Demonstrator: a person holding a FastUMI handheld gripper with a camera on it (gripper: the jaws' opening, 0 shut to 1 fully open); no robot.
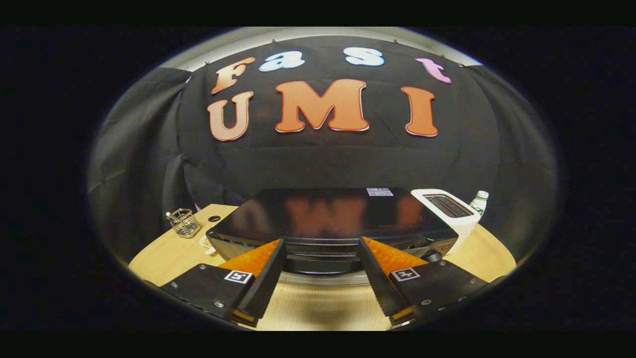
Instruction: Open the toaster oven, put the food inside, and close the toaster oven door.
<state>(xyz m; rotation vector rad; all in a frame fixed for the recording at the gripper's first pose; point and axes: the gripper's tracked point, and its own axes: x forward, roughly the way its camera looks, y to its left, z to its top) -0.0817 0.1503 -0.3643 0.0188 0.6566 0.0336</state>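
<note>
A black toaster oven (328, 214) with a glossy top stands on the wooden table (318, 308), close ahead of me and seen from slightly above. My gripper (323, 243) is open, its two fingers spread wide. The fingertips (278, 248) reach the oven's upper front edge, and a dark bar (323, 263) on the oven's front lies between them without either finger pressing on it. Below that bar a curved silver strip (323, 279) crosses the gap between the fingers. How the door stands is hidden at this angle.
A white slot toaster (449, 211) stands right of the oven, with a small bottle (480, 201) behind it. A wire basket (184, 222) sits on the table's far left corner, with a small white object (206, 243) beside the oven. Black cloth walls close the back.
</note>
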